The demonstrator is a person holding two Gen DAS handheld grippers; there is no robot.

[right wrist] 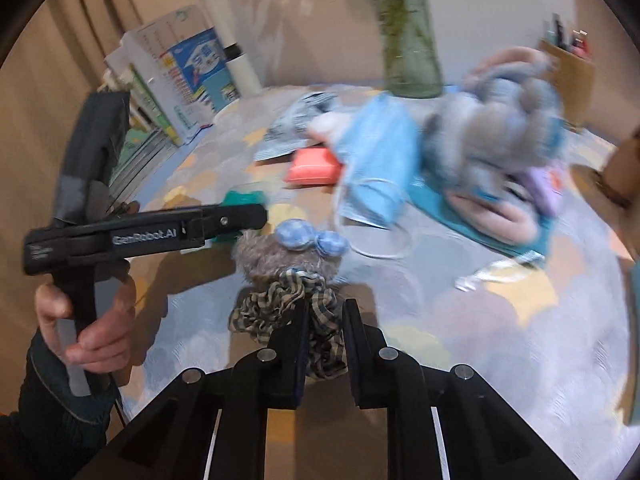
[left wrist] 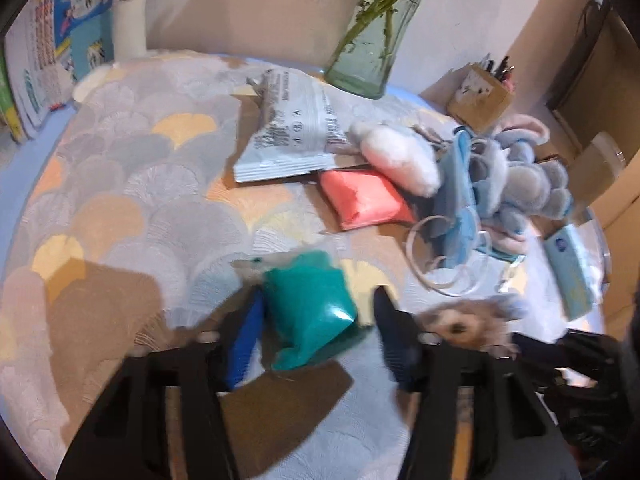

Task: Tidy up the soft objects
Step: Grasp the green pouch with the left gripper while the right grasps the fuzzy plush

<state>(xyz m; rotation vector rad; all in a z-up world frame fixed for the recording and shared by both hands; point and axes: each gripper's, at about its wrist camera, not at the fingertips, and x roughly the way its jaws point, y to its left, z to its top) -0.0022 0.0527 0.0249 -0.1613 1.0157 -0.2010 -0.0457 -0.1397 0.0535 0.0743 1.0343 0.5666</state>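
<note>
On patterned bench [left wrist: 132, 184], left fingers [left wrist: 316, 320] straddle teal pouch [left wrist: 308, 312], grip unclear; right fingers [right wrist: 326, 320] clench checked scrunchie [right wrist: 280, 304].

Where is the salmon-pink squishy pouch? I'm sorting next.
Left wrist view, centre-right: the salmon-pink squishy pouch lies on the patterned tablecloth, between the grey printed packet and white plush.

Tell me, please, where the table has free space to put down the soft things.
Bare cloth lies between the books and the teal pouch. It is crowded around the grey plush, masks and pink pouch.
</note>
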